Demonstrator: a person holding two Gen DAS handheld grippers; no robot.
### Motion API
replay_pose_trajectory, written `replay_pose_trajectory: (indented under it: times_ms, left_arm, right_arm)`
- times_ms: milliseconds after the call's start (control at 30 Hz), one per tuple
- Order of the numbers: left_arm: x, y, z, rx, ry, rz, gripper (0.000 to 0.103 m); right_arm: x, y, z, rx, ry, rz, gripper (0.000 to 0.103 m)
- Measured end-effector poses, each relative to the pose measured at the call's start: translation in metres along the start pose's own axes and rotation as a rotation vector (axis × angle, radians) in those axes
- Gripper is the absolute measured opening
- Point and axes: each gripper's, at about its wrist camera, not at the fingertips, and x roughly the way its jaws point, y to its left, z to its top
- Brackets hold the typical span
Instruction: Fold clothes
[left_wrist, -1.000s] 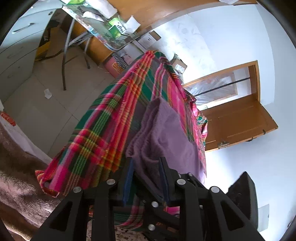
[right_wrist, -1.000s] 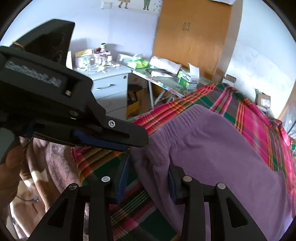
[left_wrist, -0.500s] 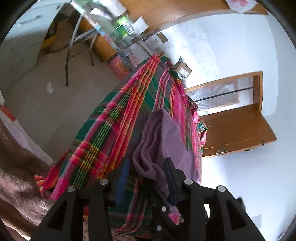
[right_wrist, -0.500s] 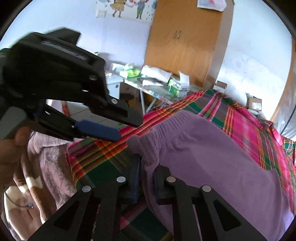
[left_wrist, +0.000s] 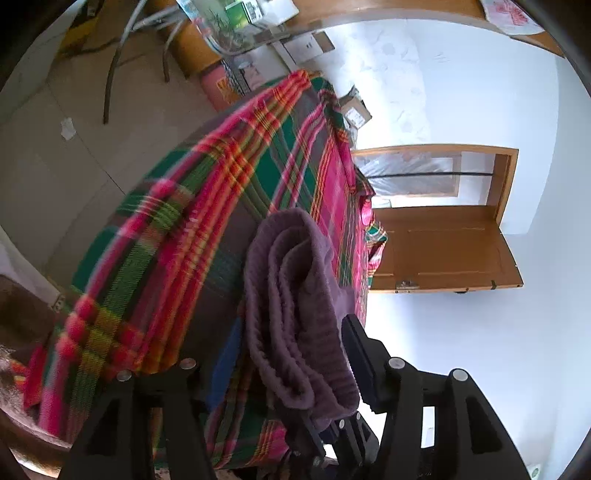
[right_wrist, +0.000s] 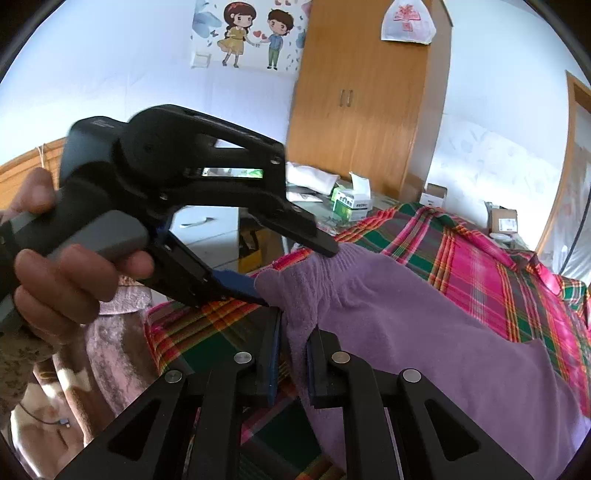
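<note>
Purple garment, pinched by both tongs, lies over plaid bedspread near wooden wardrobe.

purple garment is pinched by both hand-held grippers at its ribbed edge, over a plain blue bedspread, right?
Not quite: the bedspread is plaid in pink, green and red, not plain blue, as the right wrist view shows. The rest stands: the left hand-held gripper and right hand-held gripper both pinch the purple garment at its ribbed edge.
</note>
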Motion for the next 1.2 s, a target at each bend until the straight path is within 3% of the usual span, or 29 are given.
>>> replay_pose_trajectory:
  times_ms: [233,467,600,767,1200]
  left_arm:
    - [0.026,-0.011,0.017,0.012,0.063,0.033,0.056]
    - [0.043,-0.022,0.038,0.019,0.076,0.048,0.055]
    - [0.047,-0.019,0.043,0.019,0.089,0.060,0.045]
    - [0.042,-0.017,0.042,0.058,0.083,0.080,0.023]
    - [0.026,-0.016,0.044,0.096,0.002,0.085,0.017]
  right_arm:
    - [-0.003,-0.004,0.003,0.014,-0.018,0.011,0.012]
    - [-0.006,-0.004,0.002,0.026,-0.022,0.017,0.009]
    - [-0.004,-0.006,0.002,0.033,-0.015,0.018,0.009]
    - [0.003,-0.008,0.004,0.036,-0.005,0.018,0.009]
    - [0.010,-0.002,0.006,0.011,-0.002,0.014,0.008]
